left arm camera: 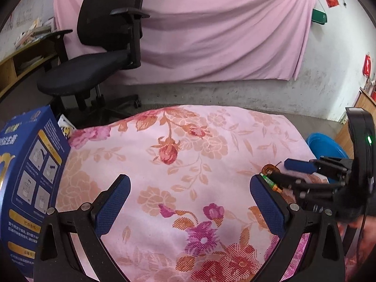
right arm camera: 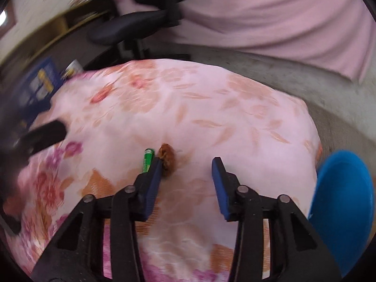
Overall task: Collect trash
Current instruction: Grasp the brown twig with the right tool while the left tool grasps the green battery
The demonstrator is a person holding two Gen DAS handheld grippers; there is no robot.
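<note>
Floral tablecloth (right arm camera: 211,108) carries a green battery (right arm camera: 147,157) and brown scrap (right arm camera: 167,158); blue bin (right arm camera: 343,209) contents unseen. Both right gripper (right arm camera: 186,164) and left gripper (left arm camera: 189,195) gape, holding nothing. Only the left view shows a blue box (left arm camera: 28,176).

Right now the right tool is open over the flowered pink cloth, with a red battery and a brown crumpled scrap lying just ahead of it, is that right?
Not quite: the battery is green, not red. The right wrist view shows it lying beside the brown crumpled scrap on the flowered pink cloth, just ahead of the open right tool. The rest stands.
</note>
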